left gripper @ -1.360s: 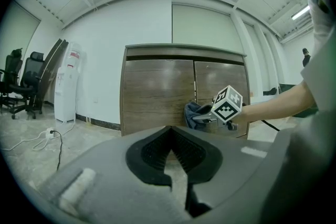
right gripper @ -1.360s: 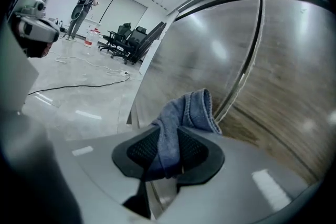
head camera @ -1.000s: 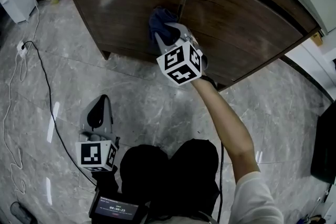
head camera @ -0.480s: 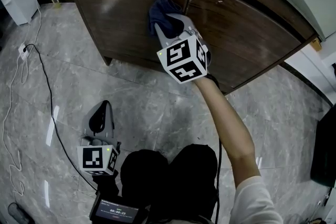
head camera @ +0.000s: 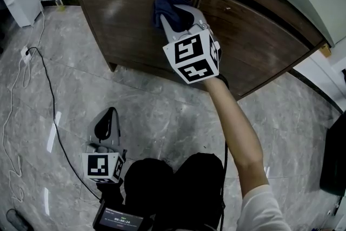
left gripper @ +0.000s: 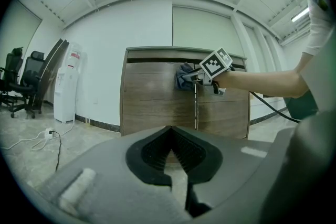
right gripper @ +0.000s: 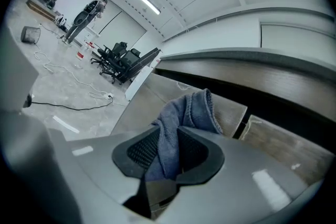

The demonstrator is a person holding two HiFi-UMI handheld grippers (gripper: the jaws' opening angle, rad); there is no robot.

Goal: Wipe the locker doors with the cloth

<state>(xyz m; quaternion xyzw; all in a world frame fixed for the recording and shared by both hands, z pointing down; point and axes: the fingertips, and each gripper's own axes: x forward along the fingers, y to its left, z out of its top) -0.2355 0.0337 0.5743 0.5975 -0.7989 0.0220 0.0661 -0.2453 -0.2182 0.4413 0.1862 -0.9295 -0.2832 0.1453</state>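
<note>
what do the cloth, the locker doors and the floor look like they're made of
Cloth: soft blue-grey fabric, maybe microfibre; it drapes in folds with a stitched hem.
Locker doors: dark wood-grain, likely veneer or laminate, satin; a soft glare patch.
Floor: grey veined stone or marble-look tile, polished; it mirrors lights.

Nothing is legible, even digits on the small screen.

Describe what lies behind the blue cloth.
The upper corner of the left locker door, next to the right door. The wood directly behind the cloth is covered, so its condition cannot be seen.
</note>
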